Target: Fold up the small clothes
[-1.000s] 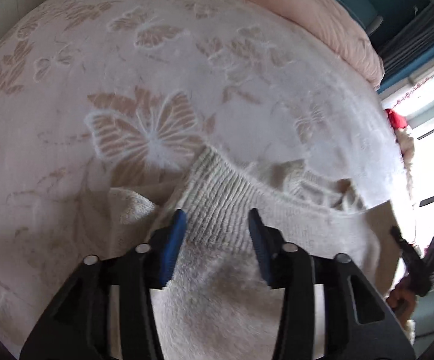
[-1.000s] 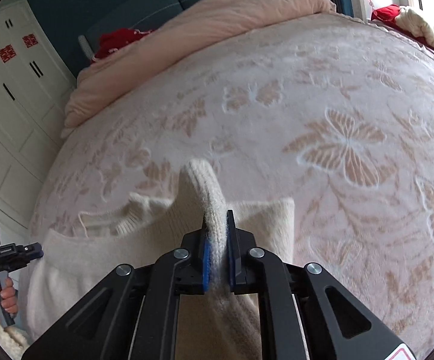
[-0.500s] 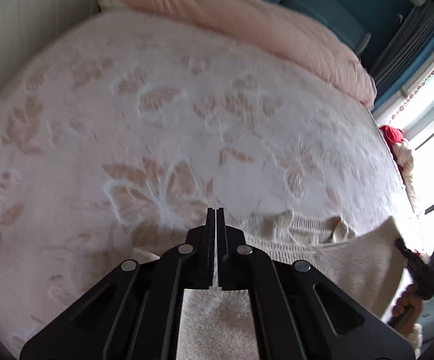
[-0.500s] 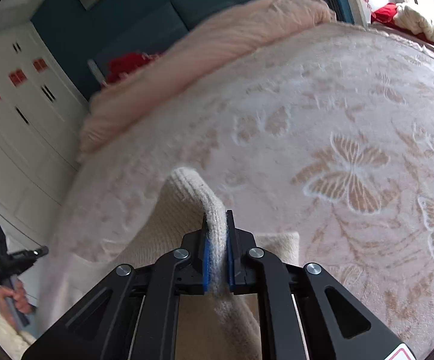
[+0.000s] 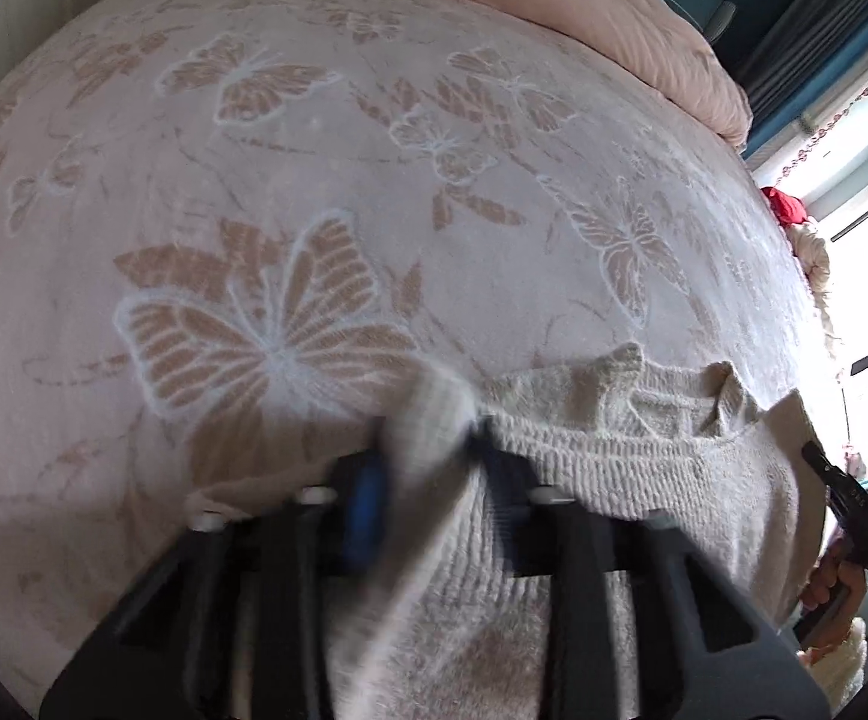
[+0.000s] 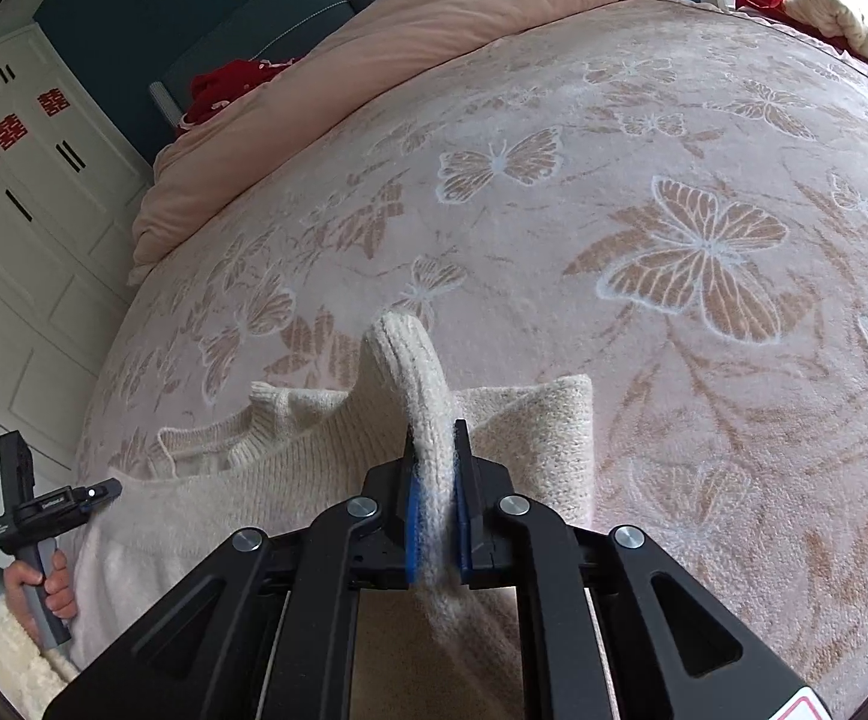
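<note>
Here the cream knitted sweater [image 6: 290, 480] lies on the bed's butterfly-patterned blanket [image 6: 704, 252], near its front edge, with a pink duvet [image 6: 434, 18] bunched at the far end. The right tongs [image 6: 434, 480] are clenched on a raised fold of the sweater, which stands up between the blue pads. The left tongs [image 5: 428, 462] are blurred, parted with sweater fabric between them; whether they grip it I cannot tell.
</note>
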`<state>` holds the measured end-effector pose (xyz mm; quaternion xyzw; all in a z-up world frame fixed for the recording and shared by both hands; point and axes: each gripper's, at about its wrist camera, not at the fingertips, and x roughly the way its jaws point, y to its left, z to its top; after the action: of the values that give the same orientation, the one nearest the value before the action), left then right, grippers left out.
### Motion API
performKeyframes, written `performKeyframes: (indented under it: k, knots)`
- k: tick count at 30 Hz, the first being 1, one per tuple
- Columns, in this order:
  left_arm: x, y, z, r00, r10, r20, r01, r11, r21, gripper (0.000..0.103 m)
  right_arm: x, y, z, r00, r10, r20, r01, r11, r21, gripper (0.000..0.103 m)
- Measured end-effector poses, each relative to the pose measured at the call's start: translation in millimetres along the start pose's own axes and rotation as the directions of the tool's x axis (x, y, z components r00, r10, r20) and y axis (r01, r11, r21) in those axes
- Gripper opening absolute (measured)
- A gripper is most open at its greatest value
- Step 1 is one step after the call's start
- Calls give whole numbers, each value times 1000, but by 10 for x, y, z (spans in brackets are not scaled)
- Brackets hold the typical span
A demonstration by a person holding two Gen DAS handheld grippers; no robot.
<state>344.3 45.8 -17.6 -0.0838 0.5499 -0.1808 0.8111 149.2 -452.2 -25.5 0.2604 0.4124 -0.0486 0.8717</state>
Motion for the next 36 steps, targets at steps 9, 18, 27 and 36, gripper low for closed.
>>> performKeyframes:
  k: [9,18,27,36]
  knots:
    - [-866,-233,217,970,59,234,-70,997,39,10,-327,149,299,993,57,105,-59,998,12,15]
    - [-593,-251,-137,971,116,207,-126,991,36,20,-368,545,-92,980,-167,106,187,958,-216,19]
    - [-252,-1162,-864,994,79,78,-96,965,245,54,654,1689,-766,958,26,-287,-154,887,-434,4]
    - [-152,-880,-814,997,64,49,-73,974,216,53,451,1130,-449,967,-208,-148,119,880,-459,8]
